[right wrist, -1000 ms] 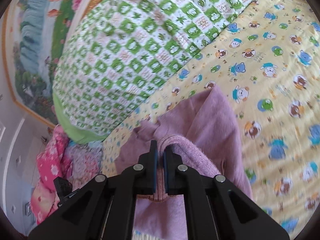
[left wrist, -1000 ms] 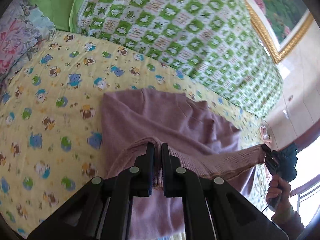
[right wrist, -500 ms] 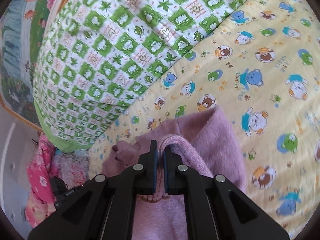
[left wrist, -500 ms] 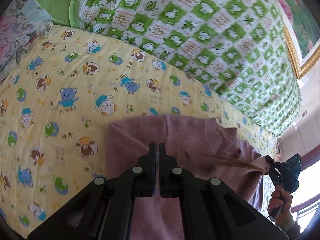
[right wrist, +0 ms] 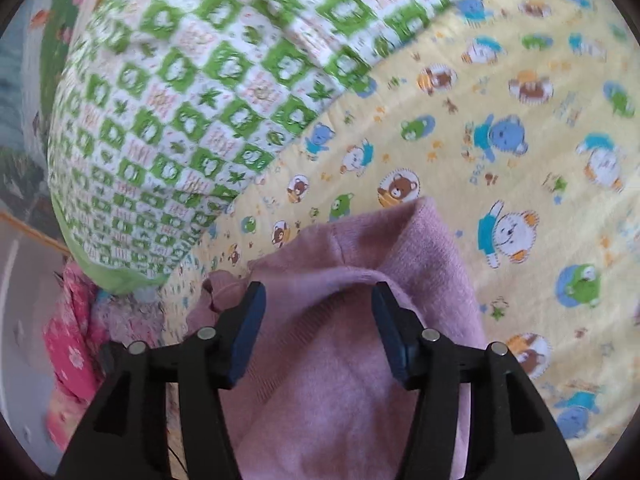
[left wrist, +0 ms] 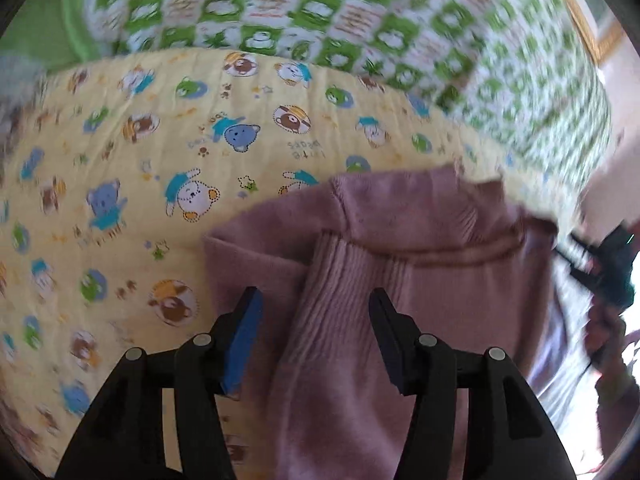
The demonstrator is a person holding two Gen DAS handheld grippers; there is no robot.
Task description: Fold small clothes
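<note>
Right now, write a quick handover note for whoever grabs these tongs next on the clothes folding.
Left tongs: jaws opening, ribbed part of the purple sweater between them, pads not pressing.
Right tongs: jaws opening over the sweater's other edge, nothing gripped.
The sweater lies on the yellow bear-print sheet, beside the green checked quilt.
Done: one fold laid over, both edges being let go.
Left: pull the tongs clear, check the edges, probably fold again to make it compact.

Both wrist views are being aimed steeply down, close over the same mauve garment (left wrist: 384, 248) (right wrist: 360, 320) and yellow bear-print sheet (left wrist: 120, 160) (right wrist: 520, 140).
</note>
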